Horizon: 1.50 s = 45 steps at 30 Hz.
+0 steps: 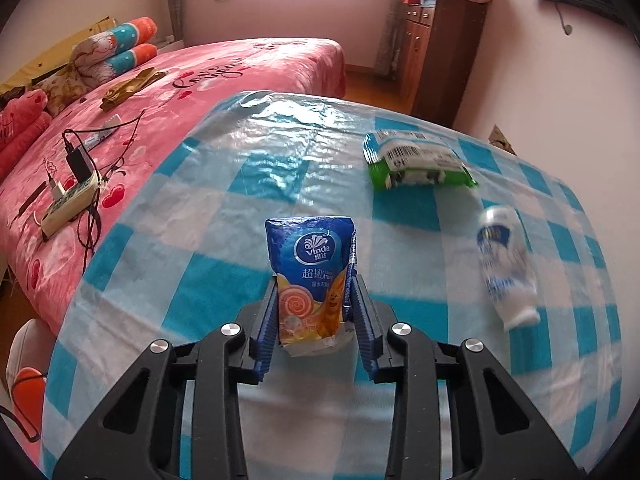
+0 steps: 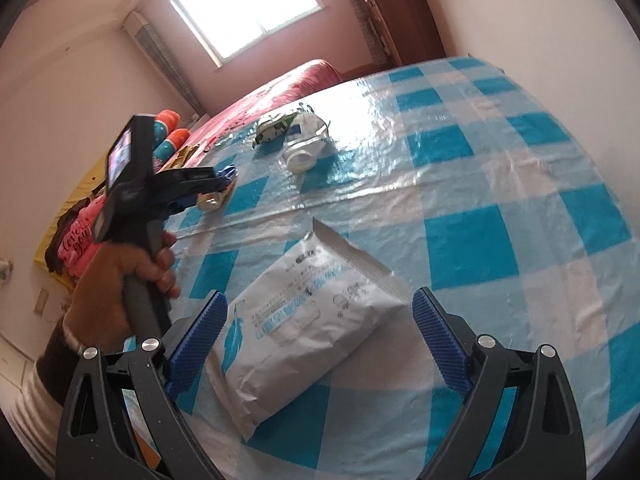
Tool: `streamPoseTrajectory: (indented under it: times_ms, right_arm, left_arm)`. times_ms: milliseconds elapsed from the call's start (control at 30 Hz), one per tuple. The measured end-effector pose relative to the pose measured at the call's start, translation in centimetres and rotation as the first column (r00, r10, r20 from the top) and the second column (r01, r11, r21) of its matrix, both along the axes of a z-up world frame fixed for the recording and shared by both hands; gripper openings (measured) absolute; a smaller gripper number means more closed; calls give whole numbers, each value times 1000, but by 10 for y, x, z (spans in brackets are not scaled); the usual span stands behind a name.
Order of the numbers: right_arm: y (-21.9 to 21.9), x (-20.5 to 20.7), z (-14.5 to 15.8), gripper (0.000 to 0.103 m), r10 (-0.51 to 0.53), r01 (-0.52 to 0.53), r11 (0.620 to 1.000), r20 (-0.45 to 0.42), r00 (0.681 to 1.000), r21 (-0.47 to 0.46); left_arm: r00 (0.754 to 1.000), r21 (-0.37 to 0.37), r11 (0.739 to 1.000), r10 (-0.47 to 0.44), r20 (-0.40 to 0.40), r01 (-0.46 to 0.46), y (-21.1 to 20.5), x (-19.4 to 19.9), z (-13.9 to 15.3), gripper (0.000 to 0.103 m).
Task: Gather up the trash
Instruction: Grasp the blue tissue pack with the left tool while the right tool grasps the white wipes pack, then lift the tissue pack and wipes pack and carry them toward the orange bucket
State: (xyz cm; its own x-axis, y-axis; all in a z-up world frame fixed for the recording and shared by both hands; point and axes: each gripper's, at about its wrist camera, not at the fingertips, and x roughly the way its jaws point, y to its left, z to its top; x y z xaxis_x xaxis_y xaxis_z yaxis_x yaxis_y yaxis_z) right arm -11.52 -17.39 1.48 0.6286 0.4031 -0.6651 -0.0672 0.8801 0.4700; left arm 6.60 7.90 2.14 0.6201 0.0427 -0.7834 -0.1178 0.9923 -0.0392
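My left gripper (image 1: 315,280) is shut on a blue and orange tissue pack (image 1: 310,276), which stands upright between the blue pads just above the checked tablecloth (image 1: 192,280). Farther right lie a green and white packet (image 1: 416,160) and a white bottle (image 1: 506,268) on its side. In the right wrist view my right gripper (image 2: 320,316) is open, its fingers on either side of a white pouch (image 2: 308,320) lying flat. A hand (image 2: 132,276) holds the left gripper (image 2: 220,184) at the table's left edge, with the tissue pack (image 2: 214,199) in it.
A pink bed (image 1: 240,64) borders the table on the left, with a power strip and cables (image 1: 68,204) and pillows on it. A wooden cabinet (image 1: 436,52) stands by the far wall. The wall runs close along the table's right side.
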Motion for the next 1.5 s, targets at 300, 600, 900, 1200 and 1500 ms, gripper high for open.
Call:
streamPoseTrajectory:
  times_ms: [300, 600, 900, 1200, 1500]
  right_arm:
    - [31, -8, -8, 93, 45, -47, 998, -48, 998, -49]
    - [67, 17, -11, 93, 60, -66, 973, -32, 998, -223]
    - [94, 38, -16, 96, 115, -125, 922, -49, 992, -367]
    - [108, 39, -19, 93, 153, -166, 880, -64, 986, -446]
    - [117, 31, -14, 79, 187, -182, 864, -35, 982, -470]
  left_arm:
    - [997, -27, 997, -71, 7, 71, 21, -44, -1, 36]
    - [993, -35, 993, -114, 14, 115, 42, -81, -1, 36]
    - [990, -34, 990, -139, 29, 140, 55, -110, -2, 36]
    - [987, -24, 987, -158, 41, 159, 65, -133, -1, 36]
    - [986, -45, 986, -156, 50, 158, 82, -148, 0, 36]
